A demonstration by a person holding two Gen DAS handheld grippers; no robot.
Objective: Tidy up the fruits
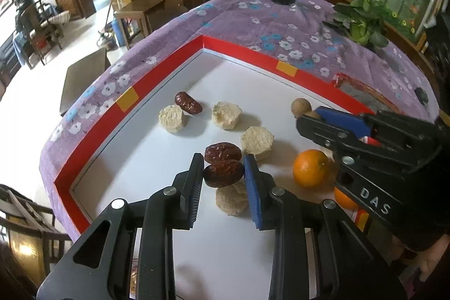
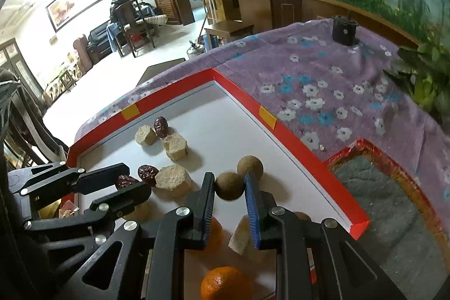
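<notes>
- Left gripper (image 1: 223, 173): clenched on a red date (image 1: 223, 173), pads pressing its two ends; date sits just in front of a second red date (image 1: 222, 152) and above a pale cut chunk (image 1: 231, 198), well inside the red border (image 1: 157, 80) of the white board (image 1: 157, 148).
- Right gripper (image 2: 229, 186): clenched on a brown round fruit (image 2: 229, 185); a twin brown fruit (image 2: 250, 166) touches it on the side nearer the red border.
- Remaining stock on the board, away from the red border: an orange (image 1: 310, 168), further pale chunks, a third date (image 1: 188, 102) close to the border's far corner.
- Likely destination: red-rimmed tray (image 2: 385, 187), just outside the red border on the cloth-covered worktop (image 2: 323, 75); judged only, not confirmed.
- Handling note, date: wrinkled and soft; hold firm but do not crush. Lift straight up so the neighbouring date and the chunk beneath are not dragged.
- Handling note, brown fruit: round and likely to roll out; keep pads across its widest part and raise it clear of its twin before crossing the red border.
- Risk: the two grippers work close together; move one at a time.
</notes>
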